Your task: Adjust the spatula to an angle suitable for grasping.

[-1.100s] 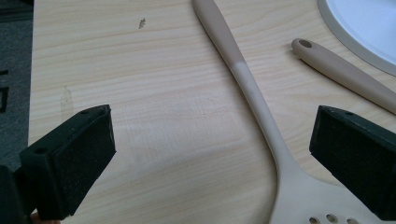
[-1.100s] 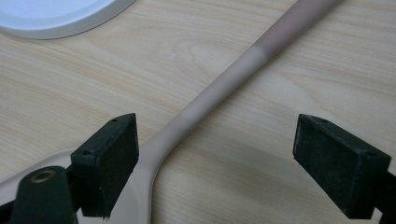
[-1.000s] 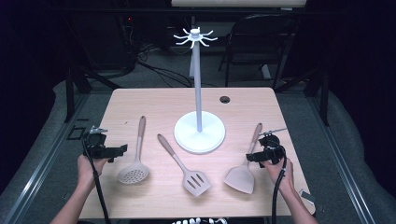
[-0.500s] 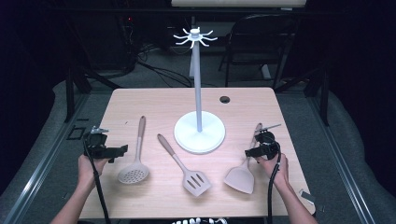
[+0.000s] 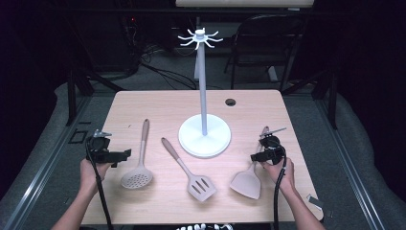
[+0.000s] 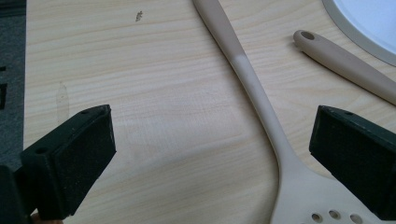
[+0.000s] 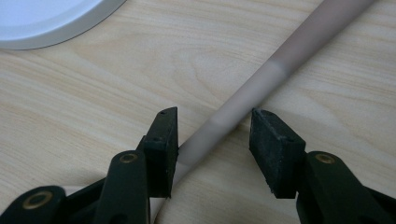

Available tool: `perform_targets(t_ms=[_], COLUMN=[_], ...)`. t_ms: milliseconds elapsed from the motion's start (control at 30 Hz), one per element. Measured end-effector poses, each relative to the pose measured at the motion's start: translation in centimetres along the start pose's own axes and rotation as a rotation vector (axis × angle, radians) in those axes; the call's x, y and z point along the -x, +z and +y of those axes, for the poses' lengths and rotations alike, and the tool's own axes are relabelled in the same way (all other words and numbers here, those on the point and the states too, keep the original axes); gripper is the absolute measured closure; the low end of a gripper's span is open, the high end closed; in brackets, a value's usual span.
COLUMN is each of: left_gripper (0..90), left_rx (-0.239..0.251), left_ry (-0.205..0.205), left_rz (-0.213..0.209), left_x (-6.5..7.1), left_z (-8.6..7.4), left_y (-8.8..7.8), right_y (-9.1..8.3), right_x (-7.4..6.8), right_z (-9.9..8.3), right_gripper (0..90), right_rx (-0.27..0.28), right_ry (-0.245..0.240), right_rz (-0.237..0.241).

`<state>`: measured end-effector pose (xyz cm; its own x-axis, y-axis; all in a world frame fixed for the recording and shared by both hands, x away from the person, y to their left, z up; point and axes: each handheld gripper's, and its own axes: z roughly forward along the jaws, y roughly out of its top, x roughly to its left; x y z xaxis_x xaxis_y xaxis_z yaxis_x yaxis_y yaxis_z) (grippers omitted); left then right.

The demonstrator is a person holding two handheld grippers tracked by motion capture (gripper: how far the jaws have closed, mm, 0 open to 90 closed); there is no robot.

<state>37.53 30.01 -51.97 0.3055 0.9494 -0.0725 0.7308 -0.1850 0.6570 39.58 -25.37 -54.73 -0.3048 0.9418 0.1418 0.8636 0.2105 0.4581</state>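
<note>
A: What is the right gripper (image 5: 266,143) doing?

B: It sits low over the handle of the solid spatula (image 5: 250,178) at the right side of the worktop (image 5: 158,103). Its jaws have just been closing; a second ago they stood much wider. In the right gripper view the handle (image 7: 243,100) runs between the two pads (image 7: 164,135), with a gap on the right side, so they straddle it and do not clamp it yet.

A: Is the left pad touching?

B: Hard to say. That pad overlaps the handle from this angle, so it may be brushing it, but I would not call it a grip.

A: Has the spatula moved?

B: No. It lies flat where it lay a second ago, blade toward the person, handle pointing away toward the worktop's right edge, just beside the base of the white hook stand (image 5: 204,136).

A: And the other hand?

B: The left gripper (image 5: 107,154) hangs at the left edge with its jaws wide apart and nothing between them. The handle of the slotted skimmer (image 6: 254,93) lies ahead of it, untouched, and the slotted turner (image 5: 187,170) rests between skimmer and spatula.

A: So what does the closing mean?

B: I judge it as the start of a pick-up: once the pads bite, the spatula can be lifted, likely toward the hooks (image 5: 200,38) on top of the stand. The narrow, round handle could roll or slip if the grip lands off-centre.
</note>
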Motion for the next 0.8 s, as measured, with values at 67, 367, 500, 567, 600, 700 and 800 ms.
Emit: perform_targets(t_ms=[67,367,500,567,600,700,800], left_gripper=[0.3,0.6,0.7,0.8,0.8,0.8,0.8], left_rx=[0.003,0.0,-0.003,-0.003,-0.005,-0.004,-0.006], left_ry=[-0.003,0.002,0.006,0.006,0.006,0.005,0.005], left_rz=[0.002,0.004,0.0,0.001,0.0,0.004,0.004], left_x=[0.01,0.04,0.1,0.14,0.16,0.15,0.1], left_z=[-0.01,-0.02,0.04,0.04,0.04,0.01,0.0], left_y=[-0.05,-0.17,-0.12,-0.1,-0.1,-0.11,-0.07], right_y=[0.0,0.06,0.05,0.04,0.05,0.07,0.11], right_x=[-0.04,-0.03,0.0,0.04,0.09,0.14,0.28], right_z=[-0.02,-0.05,-0.05,-0.01,0.02,0.35,0.35], right_gripper=[52.9,53.9,54.3,54.4,54.4,54.9,55.4], right_rx=[0.001,0.005,0.004,0.002,0.003,-0.014,-0.009], right_ry=[0.002,0.006,0.008,0.007,0.011,0.007,0.009], right_rz=[-0.001,-0.004,-0.008,-0.003,0.004,0.003,0.009])
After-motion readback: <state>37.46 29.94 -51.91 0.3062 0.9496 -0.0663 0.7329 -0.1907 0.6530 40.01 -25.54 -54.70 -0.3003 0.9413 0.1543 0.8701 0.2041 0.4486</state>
